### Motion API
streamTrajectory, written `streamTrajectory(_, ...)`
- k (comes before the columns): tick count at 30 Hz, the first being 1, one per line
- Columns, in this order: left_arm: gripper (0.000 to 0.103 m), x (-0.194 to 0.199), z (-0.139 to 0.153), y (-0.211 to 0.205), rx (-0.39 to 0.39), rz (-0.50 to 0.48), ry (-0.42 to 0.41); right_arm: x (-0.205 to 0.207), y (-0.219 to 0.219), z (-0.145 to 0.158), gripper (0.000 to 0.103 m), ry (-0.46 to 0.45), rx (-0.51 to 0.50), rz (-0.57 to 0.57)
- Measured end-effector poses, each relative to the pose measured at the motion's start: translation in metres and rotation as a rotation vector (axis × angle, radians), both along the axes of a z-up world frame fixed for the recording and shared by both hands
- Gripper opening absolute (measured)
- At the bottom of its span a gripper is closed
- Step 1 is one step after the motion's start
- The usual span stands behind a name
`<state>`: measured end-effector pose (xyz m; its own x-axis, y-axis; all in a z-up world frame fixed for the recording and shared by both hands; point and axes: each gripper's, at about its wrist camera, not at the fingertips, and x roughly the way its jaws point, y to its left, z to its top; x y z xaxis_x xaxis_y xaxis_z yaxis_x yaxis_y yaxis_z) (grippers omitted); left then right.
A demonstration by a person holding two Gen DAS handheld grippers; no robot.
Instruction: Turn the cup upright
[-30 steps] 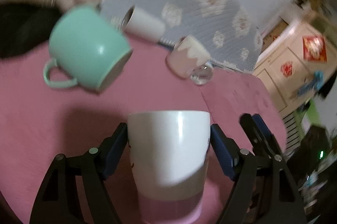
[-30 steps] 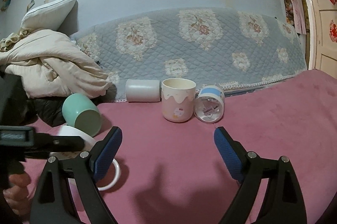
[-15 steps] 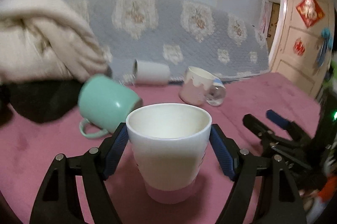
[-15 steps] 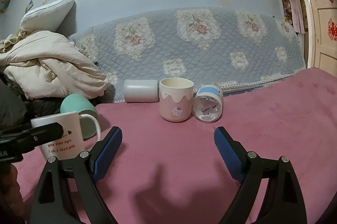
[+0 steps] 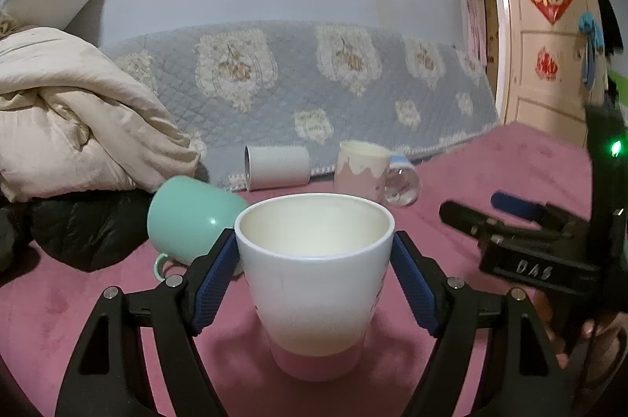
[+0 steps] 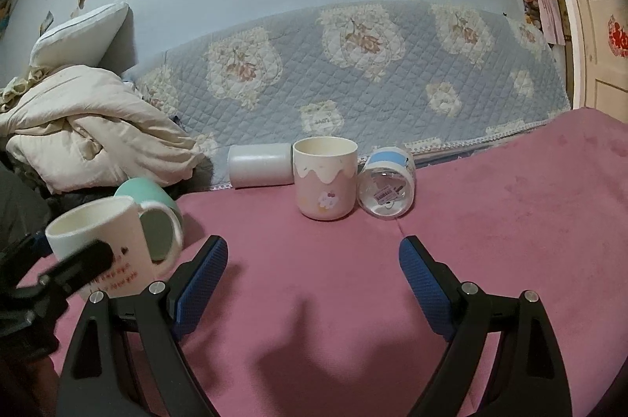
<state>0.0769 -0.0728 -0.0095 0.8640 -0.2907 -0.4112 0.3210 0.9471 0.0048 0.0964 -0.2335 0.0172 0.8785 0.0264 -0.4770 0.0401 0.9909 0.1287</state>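
Observation:
A white mug (image 5: 314, 283) with a pink base stands upright on the pink cover, mouth up. My left gripper (image 5: 314, 279) is shut on the mug, its blue pads pressed against both sides just below the rim. In the right wrist view the same mug (image 6: 106, 252) is at the left with its handle toward the middle and red writing on its side. My right gripper (image 6: 314, 279) is open and empty over bare pink cover, to the right of the mug.
A mint green mug (image 5: 188, 221) lies on its side behind the white one. A white cup (image 6: 259, 170) and a clear glass (image 6: 386, 189) lie on their sides beside an upright pink cup (image 6: 324, 181). Beige bedding (image 6: 86, 126) is piled at the left.
My left gripper has turned the white mug from upside down to upright and brought it down onto the pink cover. My right gripper has stayed in place, open.

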Motion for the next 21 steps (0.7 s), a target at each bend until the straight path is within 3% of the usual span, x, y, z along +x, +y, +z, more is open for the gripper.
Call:
streamTrajectory(6,0.078,0.001,0.000,0.005,-0.023,-0.002,0.025,0.002,0.000,-0.002,0.090,0.017,0.013,0.010)
streamTrajectory(7,0.082,-0.001,0.000,0.006,-0.019,0.002,0.013,0.002,0.000,-0.002,0.090,0.016,0.012,0.008)
streamTrajectory(13,0.098,-0.031,0.010,0.011,0.012,0.018,-0.144,0.000,-0.001,-0.002,0.090,-0.004,0.029,0.013)
streamTrajectory(19,0.103,-0.053,0.021,0.040,-0.023,0.110,-0.294,-0.013,0.000,0.005,0.091,-0.076,0.049,0.037)
streamTrajectory(21,0.103,-0.058,0.021,0.052,-0.029,0.150,-0.324,-0.020,0.003,0.008,0.096,-0.120,0.042,0.045)
